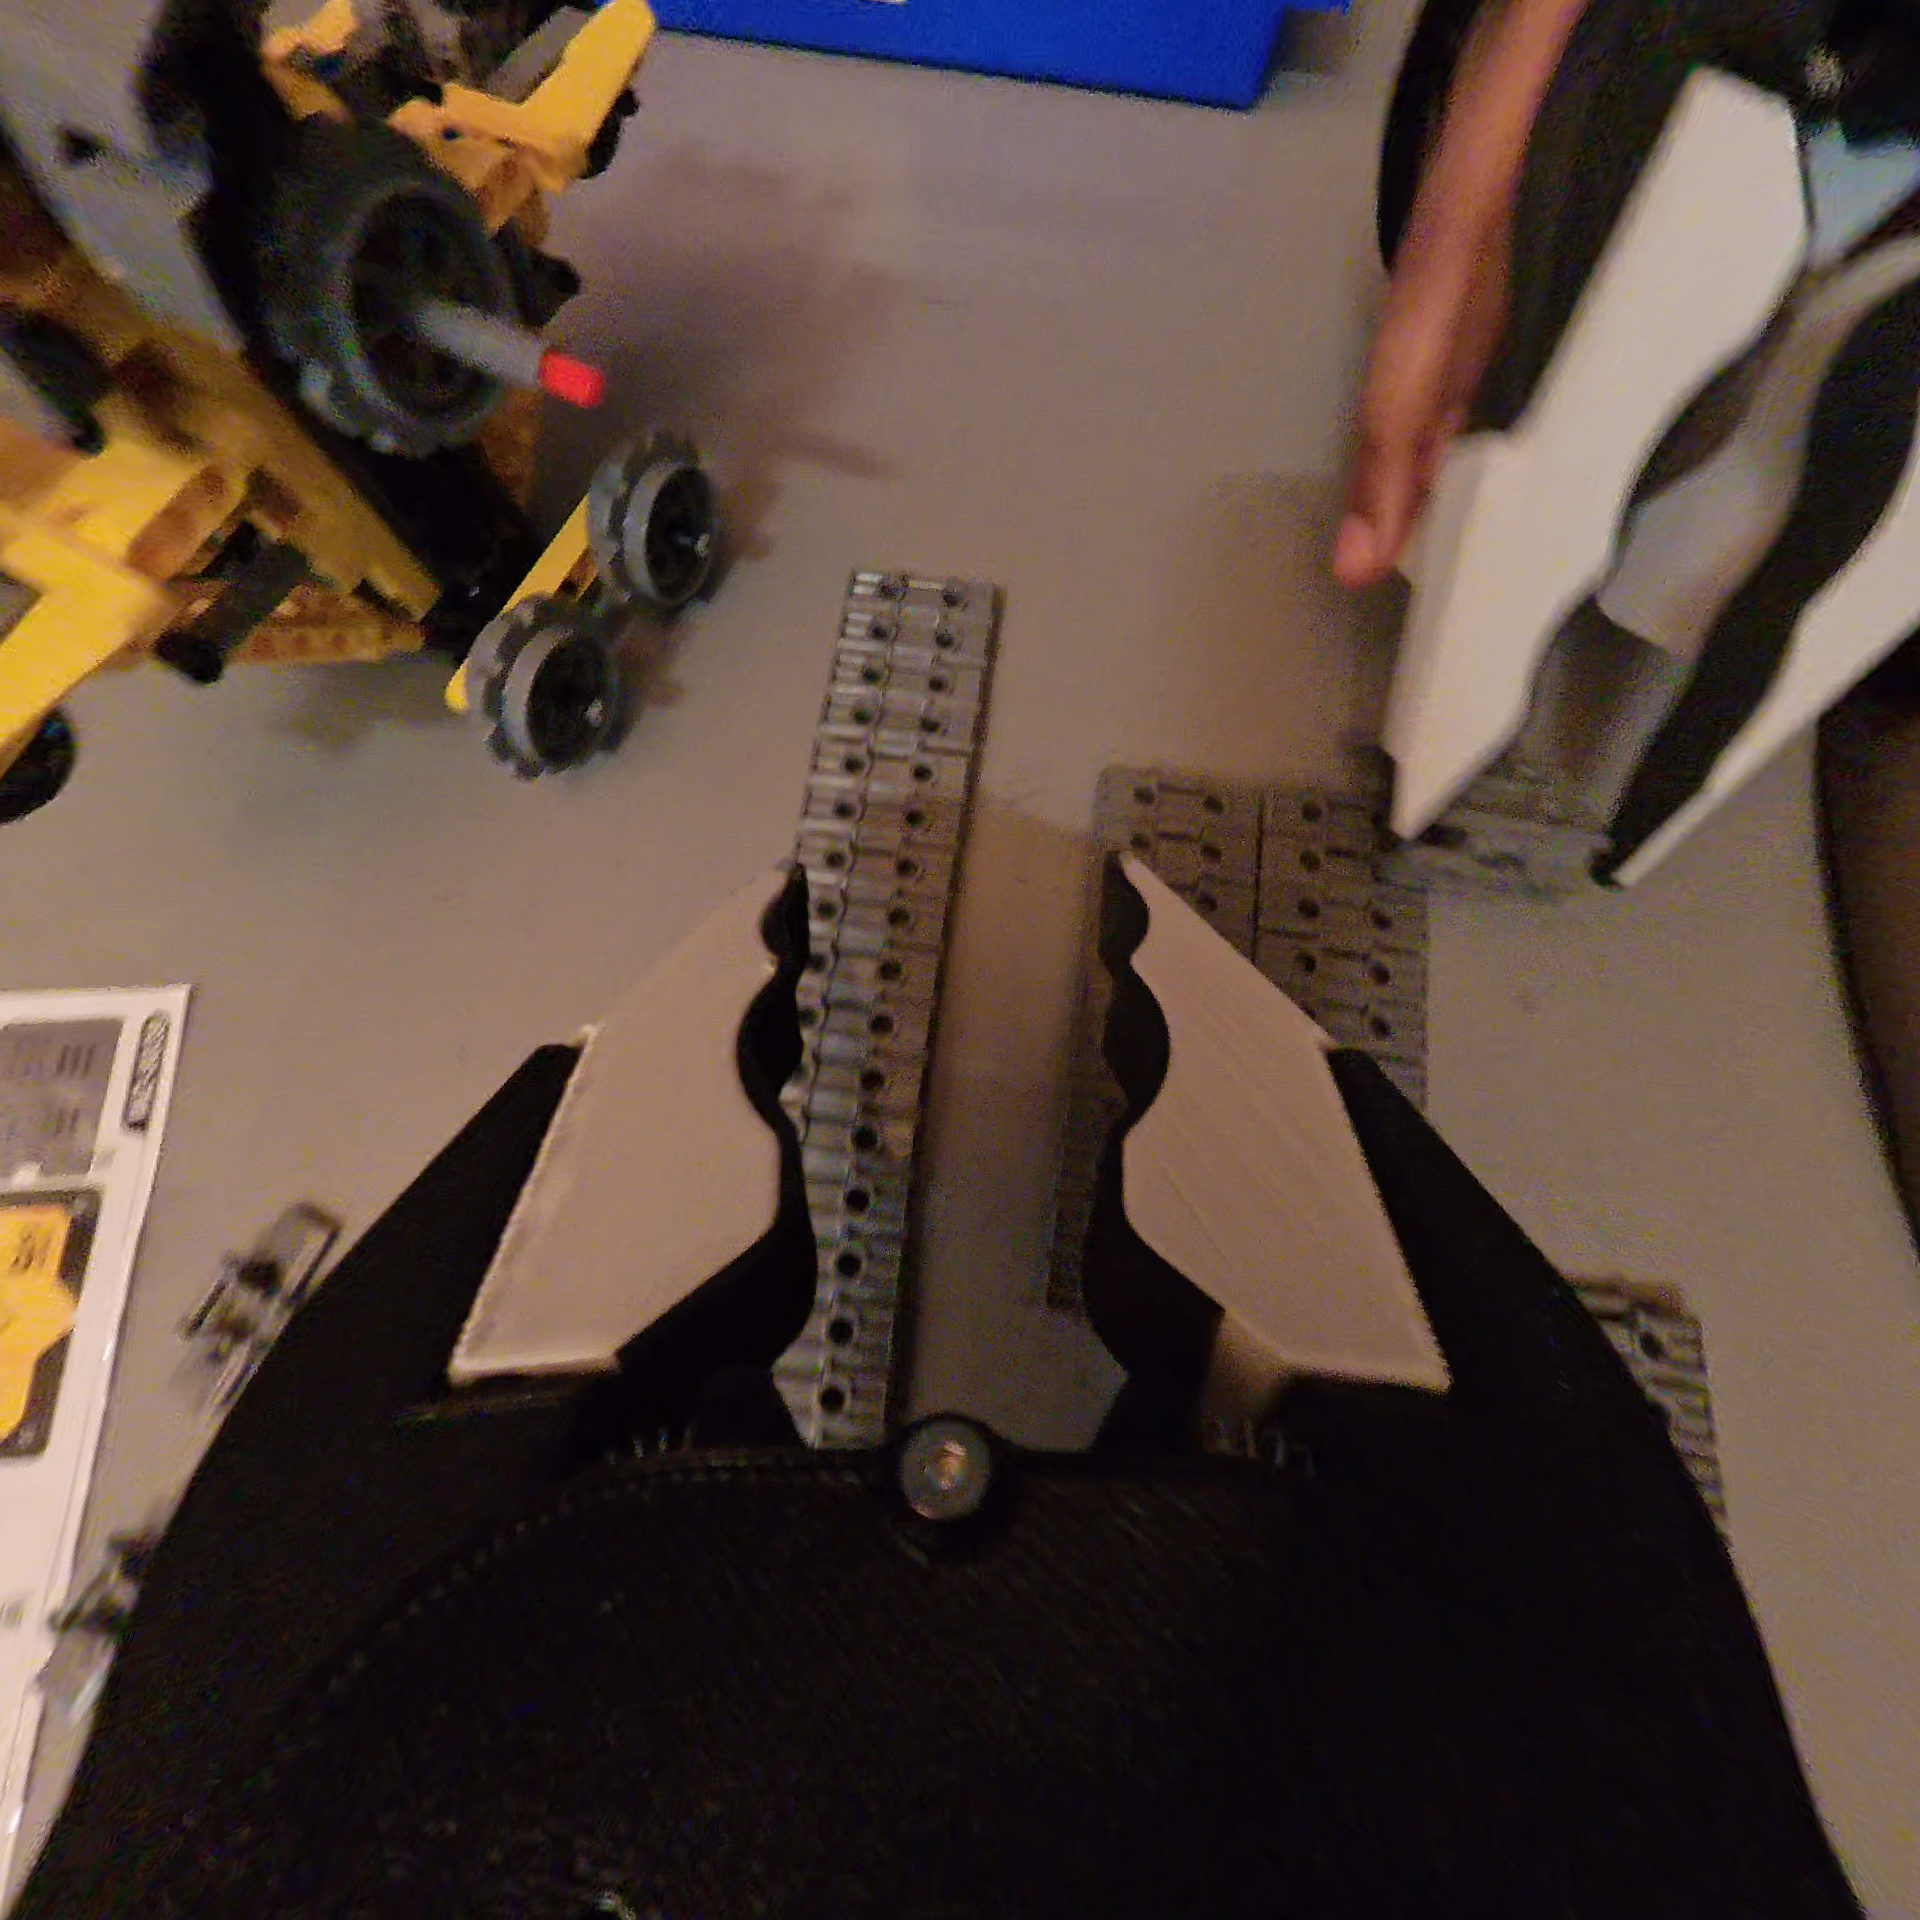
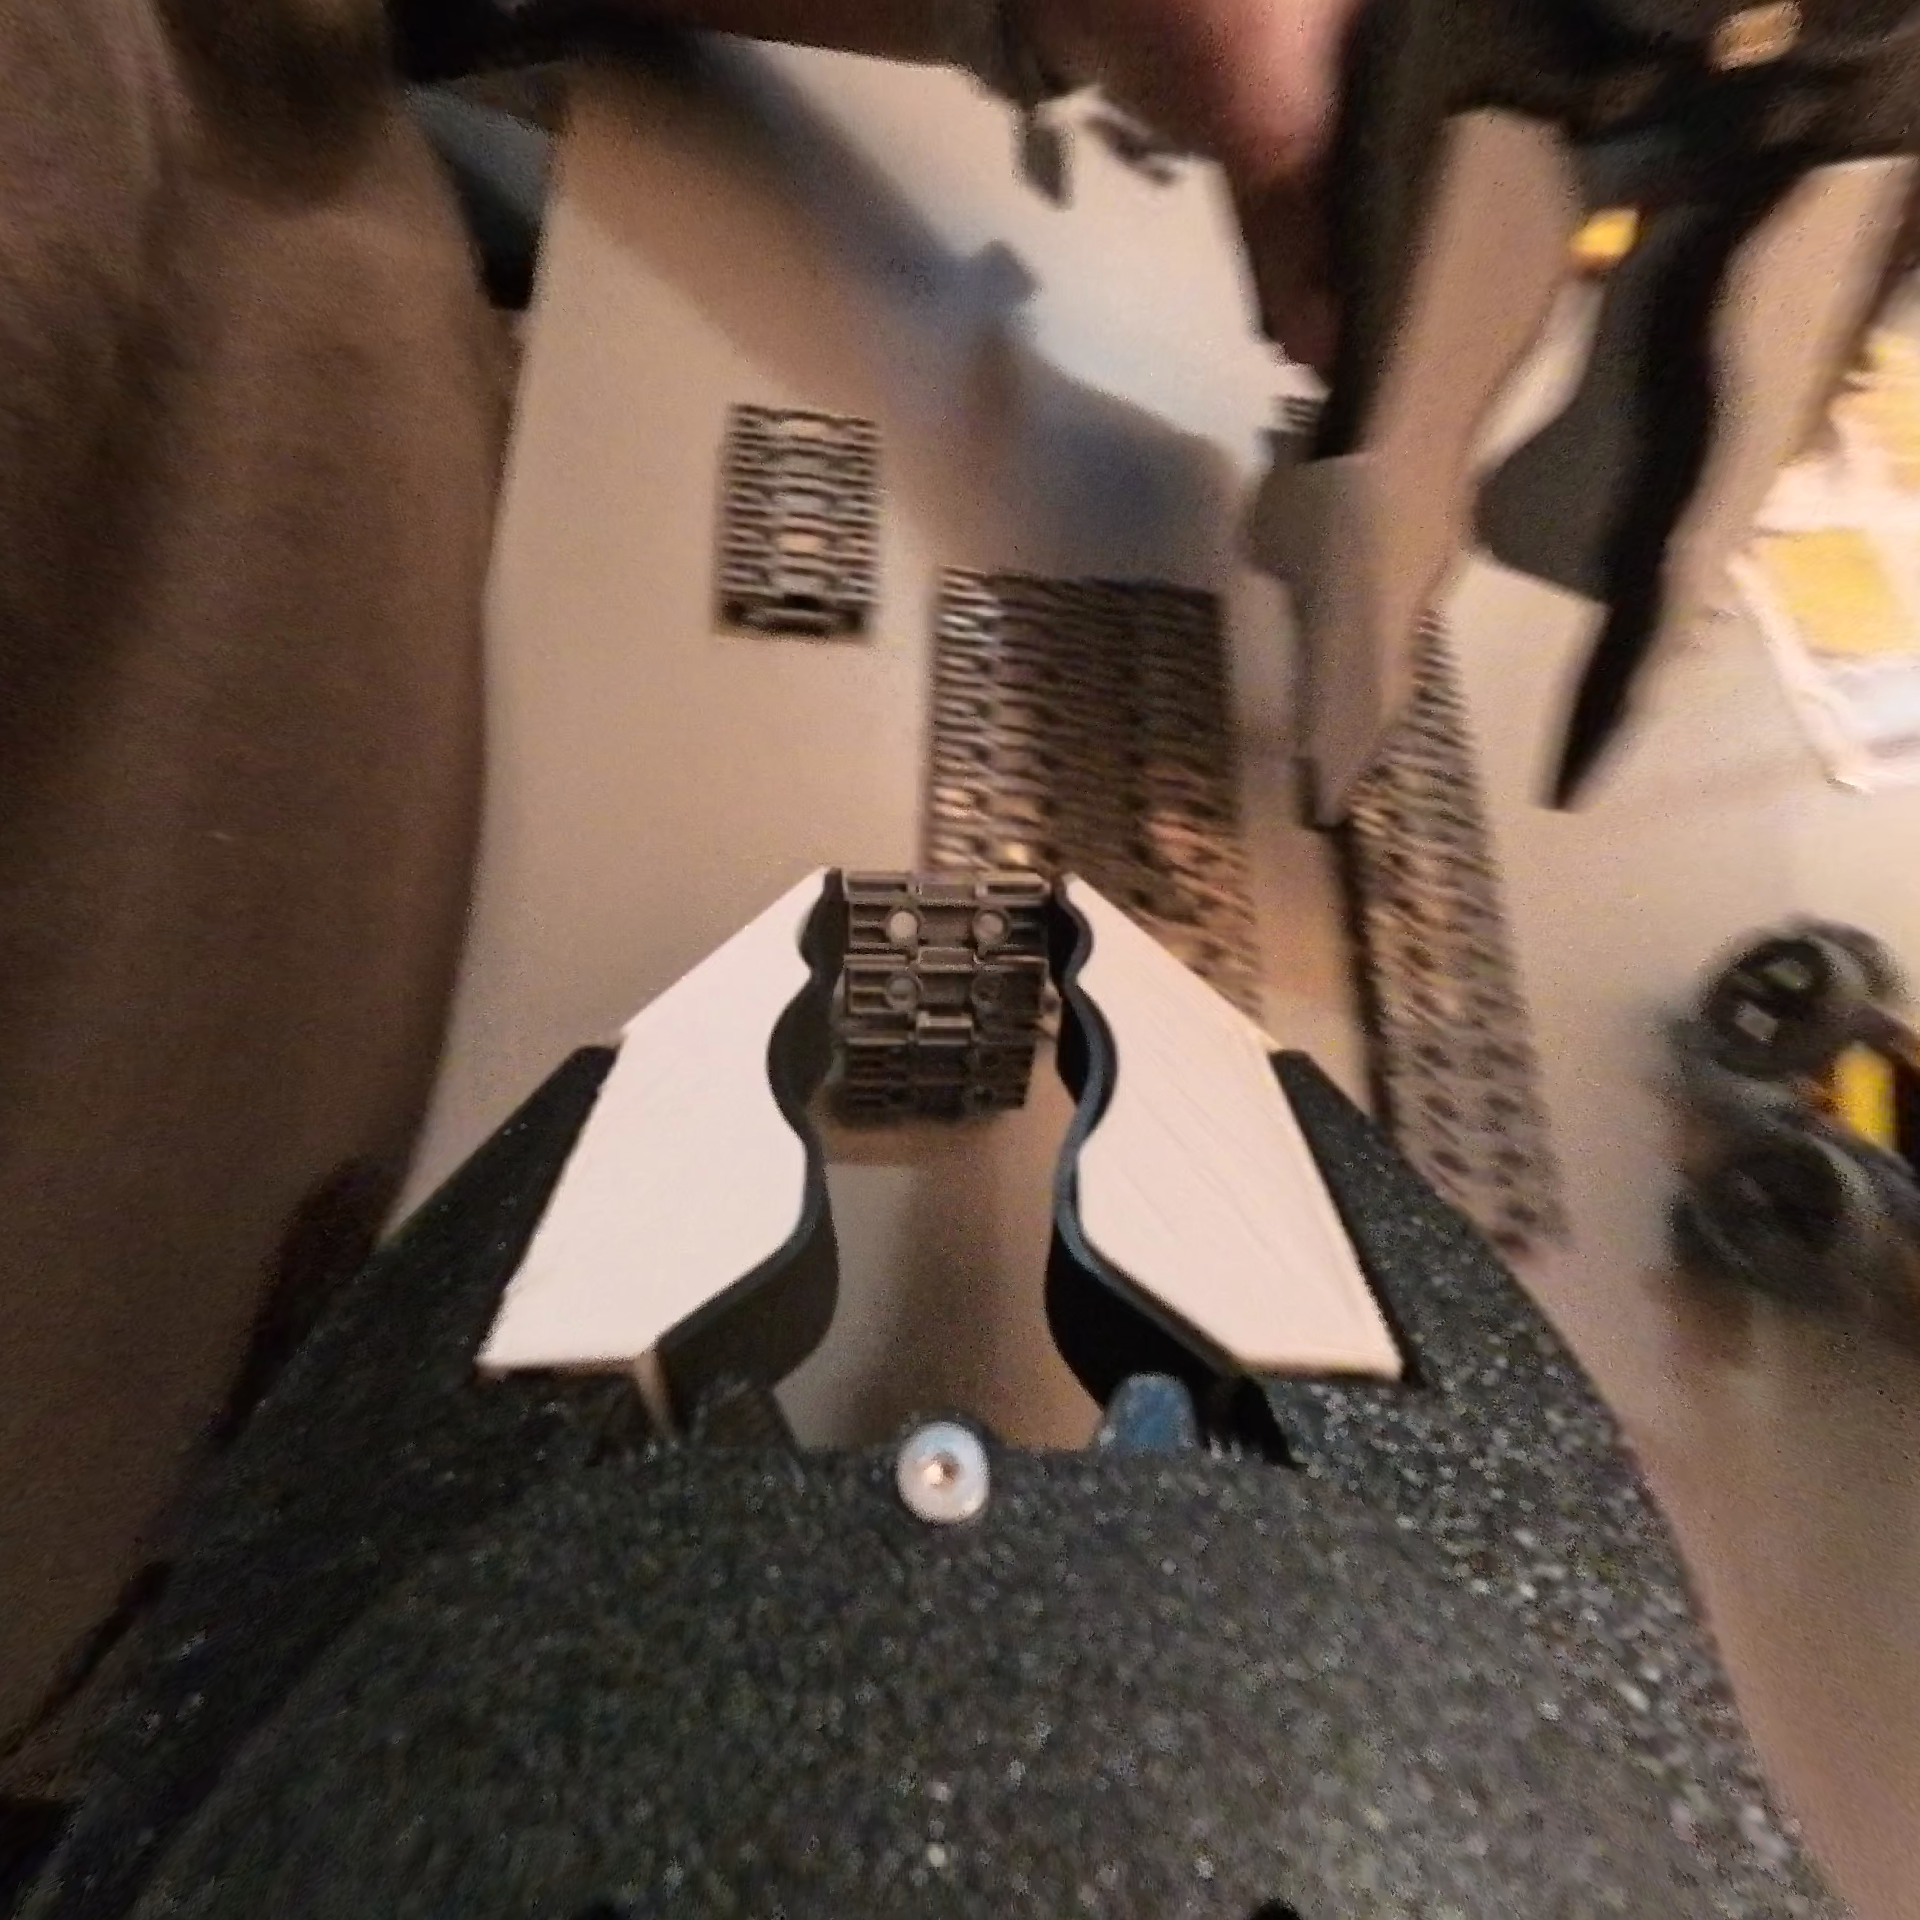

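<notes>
My left gripper [image 1: 956, 873] is open and empty, low over the grey table. Its left finger lies over a long grey track strip [image 1: 894, 727], and its right finger over a wider grey track piece [image 1: 1320, 904]. My right gripper [image 2: 945, 894] is shut on a short grey track segment [image 2: 935, 997], held between the fingertips. In the left wrist view the right gripper [image 1: 1507, 852] is at the upper right with a hand [image 1: 1413, 343] behind it, its tips at the far end of the wider track piece. The left gripper also shows in the right wrist view [image 2: 1455, 623], blurred.
A yellow and black brick vehicle [image 1: 260, 364] with loose-looking grey wheels [image 1: 613, 613] stands at the upper left. A printed sheet [image 1: 73, 1247] and small grey parts [image 1: 260, 1288] lie at the left. A blue bin [image 1: 987, 42] is at the back. More track pieces [image 2: 800, 520] lie on the table.
</notes>
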{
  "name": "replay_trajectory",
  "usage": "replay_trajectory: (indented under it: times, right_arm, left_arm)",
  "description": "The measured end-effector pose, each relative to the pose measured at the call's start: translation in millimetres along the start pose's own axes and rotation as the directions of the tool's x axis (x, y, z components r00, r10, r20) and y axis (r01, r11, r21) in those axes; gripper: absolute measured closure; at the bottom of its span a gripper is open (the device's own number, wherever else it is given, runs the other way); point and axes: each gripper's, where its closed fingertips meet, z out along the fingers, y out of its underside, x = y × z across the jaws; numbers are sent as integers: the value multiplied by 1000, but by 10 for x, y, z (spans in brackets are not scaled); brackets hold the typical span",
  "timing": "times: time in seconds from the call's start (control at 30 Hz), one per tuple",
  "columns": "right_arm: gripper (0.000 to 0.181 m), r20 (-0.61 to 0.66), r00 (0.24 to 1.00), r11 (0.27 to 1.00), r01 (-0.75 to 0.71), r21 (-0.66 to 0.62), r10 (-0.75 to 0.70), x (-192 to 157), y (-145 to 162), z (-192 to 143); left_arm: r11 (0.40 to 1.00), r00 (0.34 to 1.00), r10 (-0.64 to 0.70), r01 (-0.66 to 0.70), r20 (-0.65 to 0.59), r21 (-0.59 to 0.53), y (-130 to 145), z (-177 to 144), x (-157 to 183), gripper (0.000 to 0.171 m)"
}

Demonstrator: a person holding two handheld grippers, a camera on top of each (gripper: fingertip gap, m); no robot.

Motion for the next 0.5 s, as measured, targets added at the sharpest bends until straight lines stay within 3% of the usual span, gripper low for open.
replay_trajectory:
  times: [0.23, 0.33, 0.5]
  right_arm:
    - [142, -267, 938, 973, -230, -2, 221, 1028, 540, -516]
    - [142, -301, 923, 964, -263, -35, 240, 1154, 666, -500]
    - [142, -325, 927, 964, -236, -122, 186, 1174, 767, -371]
  left_arm:
    - [986, 992, 121, -118, 22, -115, -177, 439, -105, 119]
    - [983, 996, 86, -87, -14, -162, -157, 582, -125, 114]
    - [981, 998, 46, -53, -42, -189, -110, 639, -76, 119]
